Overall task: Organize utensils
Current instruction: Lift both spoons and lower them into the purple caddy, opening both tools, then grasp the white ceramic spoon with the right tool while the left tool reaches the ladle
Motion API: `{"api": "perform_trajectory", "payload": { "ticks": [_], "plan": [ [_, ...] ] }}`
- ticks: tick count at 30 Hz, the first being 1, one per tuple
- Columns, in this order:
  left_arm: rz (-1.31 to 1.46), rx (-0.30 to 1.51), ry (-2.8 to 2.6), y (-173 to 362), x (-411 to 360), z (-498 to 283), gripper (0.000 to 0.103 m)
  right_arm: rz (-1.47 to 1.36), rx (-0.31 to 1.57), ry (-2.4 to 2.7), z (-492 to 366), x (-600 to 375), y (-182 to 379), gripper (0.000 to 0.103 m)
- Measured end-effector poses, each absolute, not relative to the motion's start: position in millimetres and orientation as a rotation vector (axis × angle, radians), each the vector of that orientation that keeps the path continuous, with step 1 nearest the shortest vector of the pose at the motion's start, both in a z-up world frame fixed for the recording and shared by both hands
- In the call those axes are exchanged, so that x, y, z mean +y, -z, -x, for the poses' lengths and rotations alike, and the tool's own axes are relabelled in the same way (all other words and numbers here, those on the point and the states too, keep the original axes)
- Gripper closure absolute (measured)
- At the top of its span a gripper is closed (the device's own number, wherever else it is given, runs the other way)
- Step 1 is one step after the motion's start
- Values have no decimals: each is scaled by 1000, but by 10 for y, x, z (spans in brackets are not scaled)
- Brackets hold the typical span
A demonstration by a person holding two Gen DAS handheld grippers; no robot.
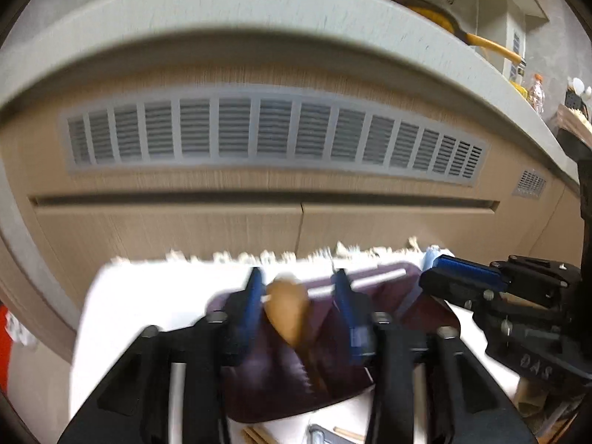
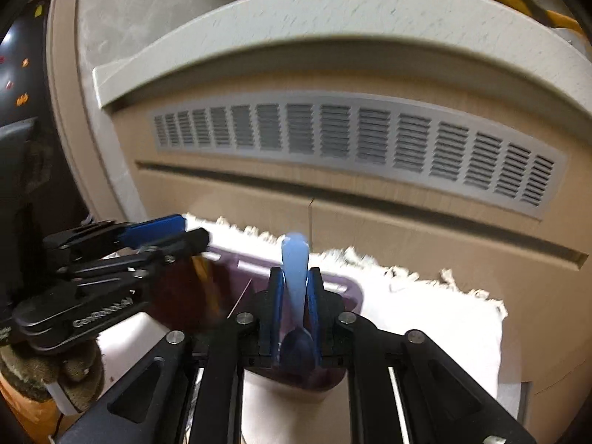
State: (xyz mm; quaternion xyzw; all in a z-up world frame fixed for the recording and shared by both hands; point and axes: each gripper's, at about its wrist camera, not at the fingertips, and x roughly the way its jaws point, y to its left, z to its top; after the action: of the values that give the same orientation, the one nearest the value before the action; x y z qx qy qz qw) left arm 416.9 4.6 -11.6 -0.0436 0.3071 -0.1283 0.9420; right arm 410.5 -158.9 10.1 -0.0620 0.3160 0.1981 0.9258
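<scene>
While clamped, blue spoon [image 2: 295, 273] upright.

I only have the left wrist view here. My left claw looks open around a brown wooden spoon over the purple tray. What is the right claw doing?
Observer: The right claw is shut on a light blue utensil, its fingers pressed against both sides.
Operator: Which way does that utensil point?
Observer: Its pale handle sticks forward past the fingertips; a darker blue rounded end sits back between the fingers.
Operator: Is it over the tray too?
Observer: Yes, the purple tray lies directly beneath the right claw, on a white cloth.
Operator: And my claw from that side?
Observer: The left claw shows at the tray's left edge; the spoon is blurred there.
</scene>
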Motion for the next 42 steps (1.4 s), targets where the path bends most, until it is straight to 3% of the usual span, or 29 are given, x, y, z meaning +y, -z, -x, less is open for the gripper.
{"api": "perform_trajectory", "payload": {
  "ticks": [3,5,7,13,19,25,27,28,29,35,42],
  "plan": [
    [121,618,258,115,125,-4055,45,179,610,-372,-3942,-1559,-83,59],
    [115,595,241,71,211,-3930,42,206,583,-361,-3814,-1543,-87,37],
    [105,589,203,65,295,-3802,37,224,573,-353,-3700,-1548,-77,29],
    [56,685,86,316,528,-3389,34,323,603,-360,-3328,-1413,132,13],
    [49,793,42,705,720,-2966,34,435,667,-405,-2949,-1186,493,7],
    [52,828,-25,931,875,-2585,30,373,797,-480,-2816,-1061,770,8],
    [61,832,-21,961,886,-2525,28,308,866,-480,-2902,-1061,833,29],
    [66,832,-18,977,891,-2494,28,281,908,-491,-2949,-1050,869,56],
    [69,831,-17,984,894,-2475,27,238,962,-510,-3015,-1040,911,74],
    [62,810,3,962,885,-2410,25,196,992,-507,-3006,-938,963,77],
    [99,809,34,950,935,-2384,22,374,940,-607,-2371,-866,903,77]
  ]
}}
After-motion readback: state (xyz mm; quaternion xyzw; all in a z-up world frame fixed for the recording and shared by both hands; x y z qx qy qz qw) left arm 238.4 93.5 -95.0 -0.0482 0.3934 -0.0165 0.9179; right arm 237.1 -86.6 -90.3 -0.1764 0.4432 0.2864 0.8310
